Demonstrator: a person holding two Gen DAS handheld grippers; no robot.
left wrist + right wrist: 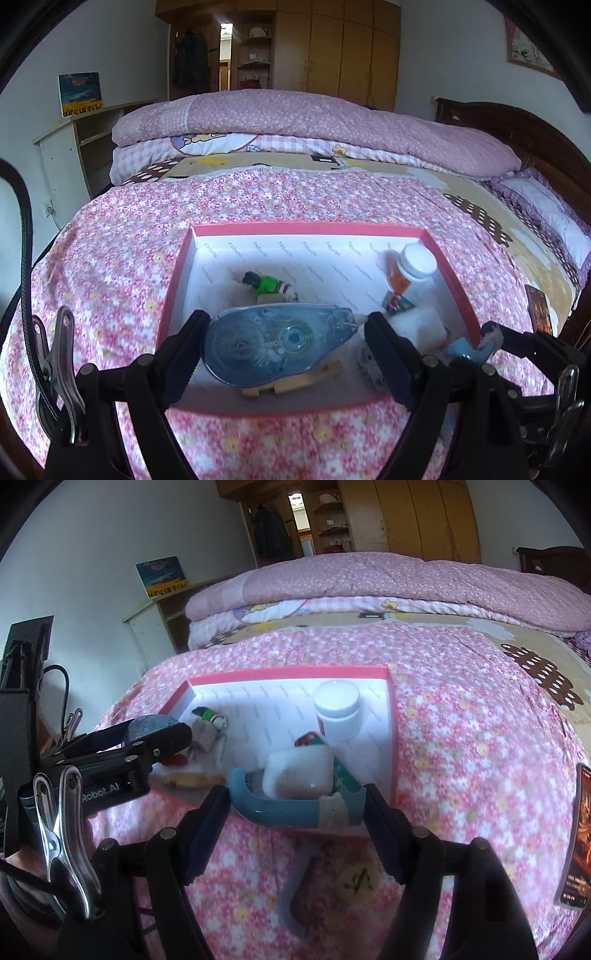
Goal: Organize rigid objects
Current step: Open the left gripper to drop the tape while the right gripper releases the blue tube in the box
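Correction tape dispenser (275, 341), a translucent blue-grey plastic teardrop with its reels showing, sits crosswise between the two black fingers of the left gripper (284, 354), held above the near part of the shallow red-rimmed cardboard box (306, 228) with white printed lining. The jaws stand wide and each pad presses one end of the casing, so the gripper pinches it lengthwise; that grip suits a flat, slippery shell, I judge, since the long axis gives the pads firm stops.

In the right wrist view the right gripper (297, 810) clamps a curved light-blue plastic piece (291, 812) with a patch of pale tape on it, ends against the pads, hovering at the box's near edge. Both items look poised for setting down inside the box, which fits a task of gathering hard things into one container.

Already lying in the box are a small green-and-white toy figure (271, 284), a white-capped bottle with an orange label (408, 267) lying on its side in the far right corner, a white rounded case (299, 771), a green tube (341, 771) beside it and a flat wooden piece (291, 384) under the dispenser.

Outside the box, on the pink flowered bedspread (461, 757), lie a yellow round token (357, 882), another blue curved piece (299, 897) and a dark printed card (576, 838), apparently not yet collected.
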